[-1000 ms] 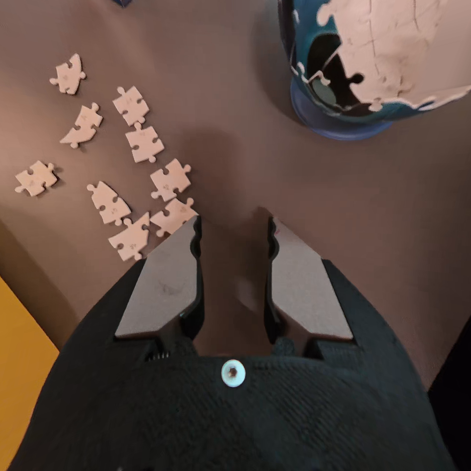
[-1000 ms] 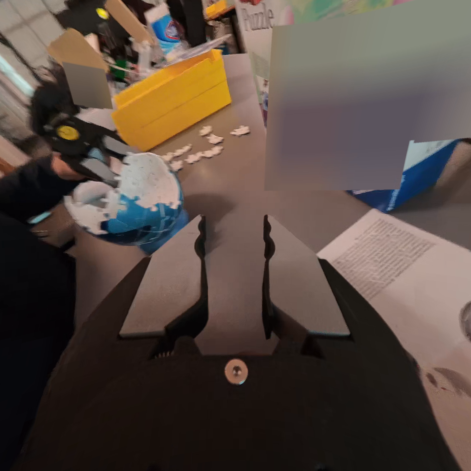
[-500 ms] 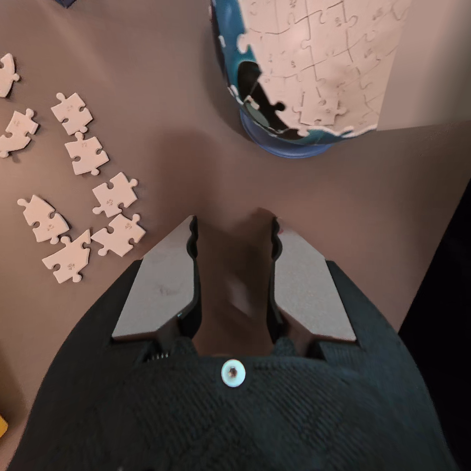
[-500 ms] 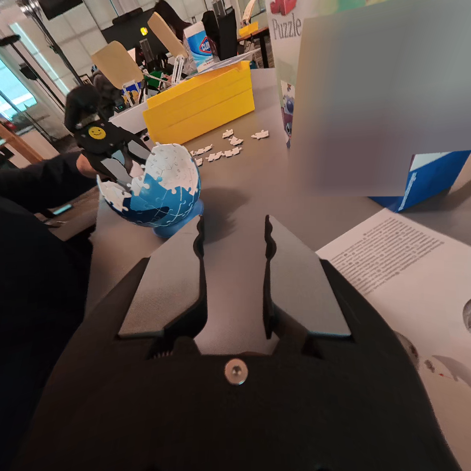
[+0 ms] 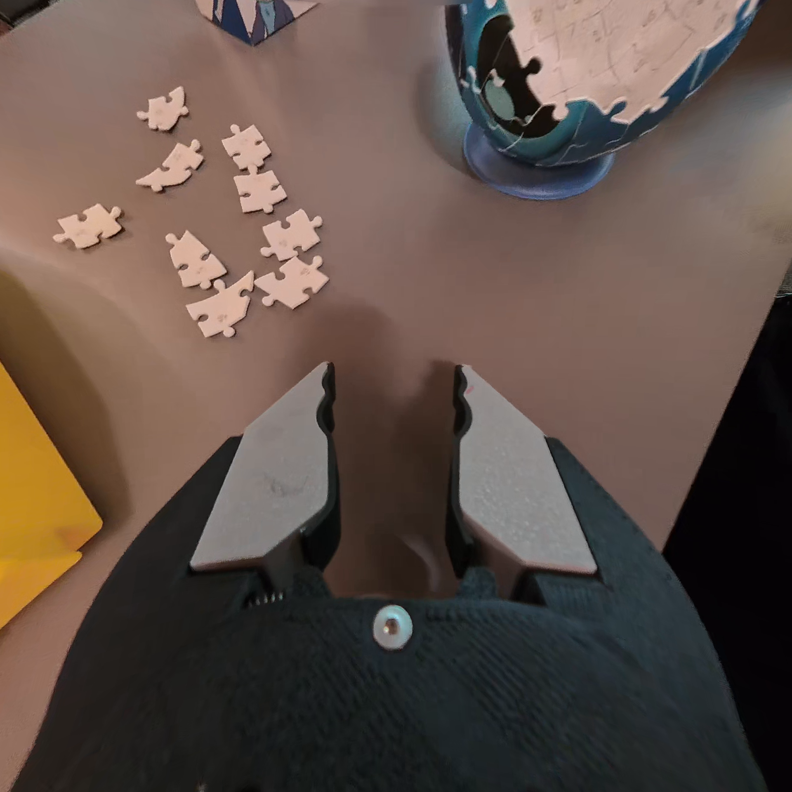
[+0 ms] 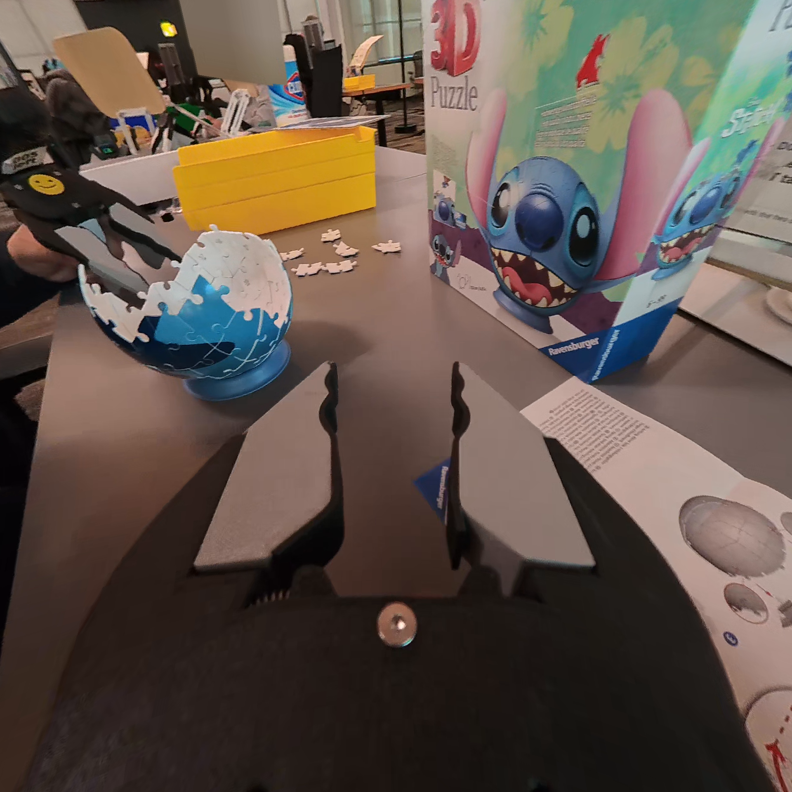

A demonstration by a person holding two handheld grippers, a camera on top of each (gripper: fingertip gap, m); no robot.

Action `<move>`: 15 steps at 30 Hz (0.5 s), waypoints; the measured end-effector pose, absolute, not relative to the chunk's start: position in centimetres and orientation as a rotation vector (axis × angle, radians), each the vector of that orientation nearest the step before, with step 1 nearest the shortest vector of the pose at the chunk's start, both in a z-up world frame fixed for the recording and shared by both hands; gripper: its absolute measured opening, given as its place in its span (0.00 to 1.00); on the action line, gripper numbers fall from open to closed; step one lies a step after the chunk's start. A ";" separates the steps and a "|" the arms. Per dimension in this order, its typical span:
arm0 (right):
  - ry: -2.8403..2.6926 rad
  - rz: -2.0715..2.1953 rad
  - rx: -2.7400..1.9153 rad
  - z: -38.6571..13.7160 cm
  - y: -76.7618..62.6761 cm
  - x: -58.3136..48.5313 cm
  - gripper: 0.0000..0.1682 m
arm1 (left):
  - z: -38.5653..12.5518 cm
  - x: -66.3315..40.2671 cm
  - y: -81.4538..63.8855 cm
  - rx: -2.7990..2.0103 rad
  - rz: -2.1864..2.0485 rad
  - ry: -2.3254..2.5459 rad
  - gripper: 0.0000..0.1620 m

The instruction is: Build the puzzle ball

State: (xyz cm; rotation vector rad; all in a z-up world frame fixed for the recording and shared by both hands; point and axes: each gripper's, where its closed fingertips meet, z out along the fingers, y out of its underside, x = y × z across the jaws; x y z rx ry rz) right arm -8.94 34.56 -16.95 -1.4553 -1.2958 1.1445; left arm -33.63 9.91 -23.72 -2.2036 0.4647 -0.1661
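Note:
The partly built puzzle ball [image 5: 600,77] is blue below and white above, with an open gap in its shell. It sits on a blue ring stand [image 5: 535,180] at the top right of the left wrist view. Several loose white puzzle pieces [image 5: 257,193] lie on the grey table, ahead and left of my left gripper [image 5: 394,377], which is open and empty above the table. In the right wrist view the ball [image 6: 223,308] is to the left, with the left gripper [image 6: 154,274] at its far-left rim. My right gripper [image 6: 394,373] is open and empty.
Stacked yellow trays [image 6: 274,180] stand behind the loose pieces [image 6: 334,257]; their corner also shows in the left wrist view [image 5: 34,493]. A tall puzzle box [image 6: 578,193] stands at the right. A printed instruction sheet [image 6: 643,471] lies under the right gripper's right side. The table edge [image 5: 728,385] is at the right. My hands' fingertips stand some 35 cm from each other.
The left wrist view has swung back left and pulled away from the ball, so more loose pieces show again. The right gripper has turned a little to the right. Both stay open.

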 end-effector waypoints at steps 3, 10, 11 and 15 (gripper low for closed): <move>-1.265 1.108 -1.472 -17.0 35.1 -8.9 0.32 | -23.9 -33.3 9.7 -2.216 -0.246 0.484 0.33; -1.171 1.045 -1.524 -17.0 36.7 -8.4 0.34 | -22.2 -33.5 10.0 -2.104 -0.306 0.477 0.28; -1.162 1.041 -1.533 -17.0 36.8 -8.4 0.34 | -22.0 -33.6 10.0 -2.096 -0.319 0.467 0.28; -1.132 1.034 -1.561 -17.1 37.3 -8.3 0.36 | -22.0 -33.7 10.1 -2.100 -0.343 0.451 0.28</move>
